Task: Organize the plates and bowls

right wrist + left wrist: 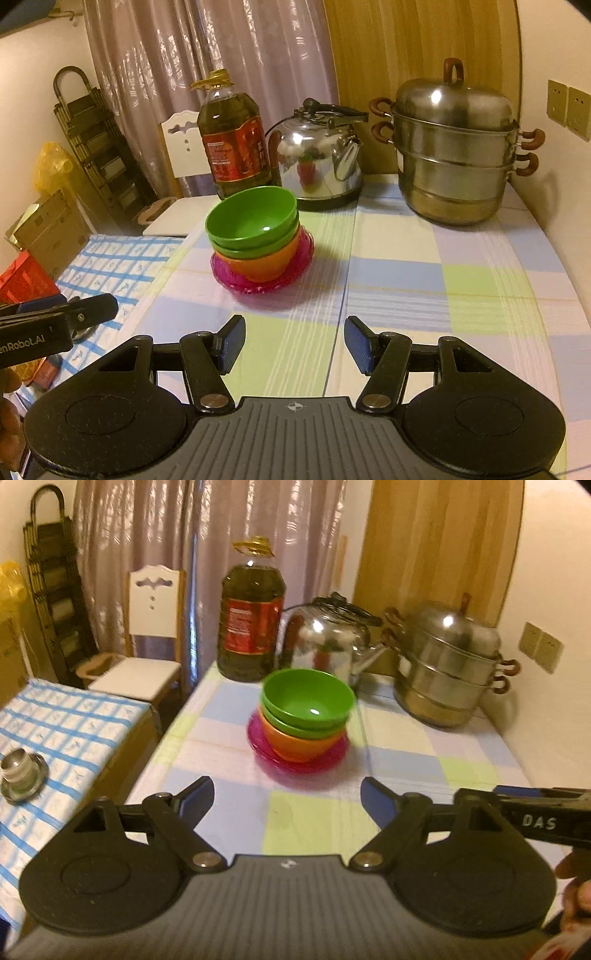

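Two green bowls [308, 701] sit nested in an orange bowl [295, 744], which stands on a pink plate [266, 760] on the checked tablecloth. The same stack shows in the right wrist view: green bowls [253, 221], orange bowl [258, 267], pink plate [299, 262]. My left gripper [287, 801] is open and empty, short of the stack. My right gripper [294, 343] is open and empty, short of the stack and to its right. Each gripper's side shows at the edge of the other's view.
Behind the stack stand an oil bottle [251, 627], a steel kettle [328, 642] and a steel steamer pot [447, 664]. A lower table with a blue-checked cloth [55, 738] holds a metal cup [20, 771] at the left. A chair [147, 638] stands beyond.
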